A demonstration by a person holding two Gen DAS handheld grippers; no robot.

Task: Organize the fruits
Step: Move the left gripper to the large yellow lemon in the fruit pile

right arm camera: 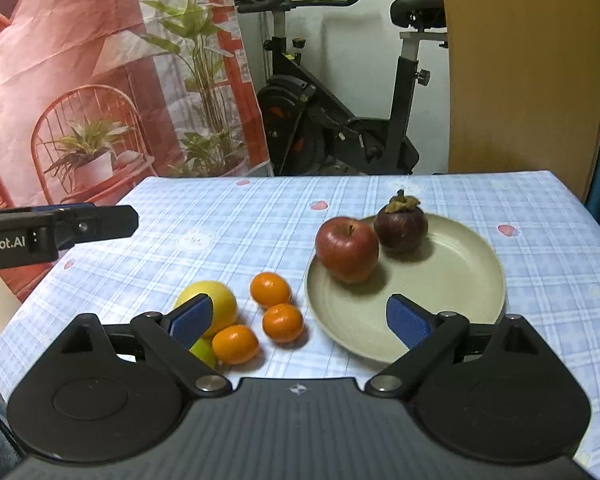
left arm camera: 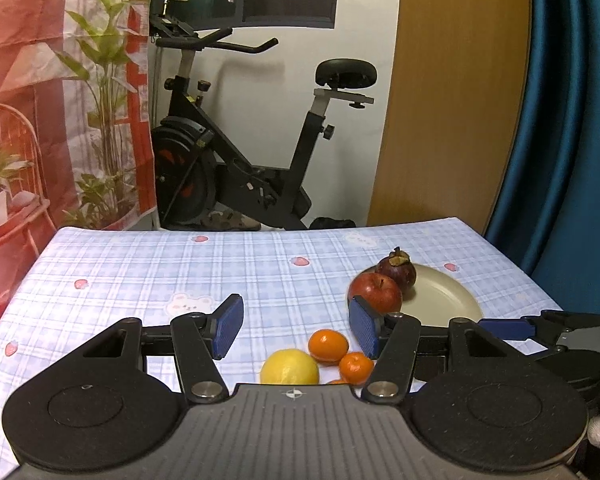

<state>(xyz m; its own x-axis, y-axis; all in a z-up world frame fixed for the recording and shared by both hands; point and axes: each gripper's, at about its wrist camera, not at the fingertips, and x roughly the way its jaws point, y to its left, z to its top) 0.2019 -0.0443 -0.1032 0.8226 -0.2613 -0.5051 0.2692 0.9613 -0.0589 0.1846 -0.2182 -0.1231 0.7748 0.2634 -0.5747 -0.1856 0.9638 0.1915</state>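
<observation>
We hold both tongs, left point(left arm camera: 296, 328) and right point(right arm camera: 300, 320), apart and empty, since apple point(right arm camera: 347, 249) and mangosteen point(right arm camera: 401, 224) already sit on the plate point(right arm camera: 452, 304) by the surface's right edge.

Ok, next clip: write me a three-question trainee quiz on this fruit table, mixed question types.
1. True or false: the red apple and the dark mangosteen sit on the plate.
2. How many small oranges lie on the tablecloth beside the plate?
A. one
B. three
C. five
3. Fill in: in the right wrist view, the right claw is open and holds ____.

Key:
1. True; both rest on the plate's far left part.
2. B; three oranges lie near the yellow lemon.
3. Nothing; its jaws stand wide apart over the cloth and plate rim.
</observation>
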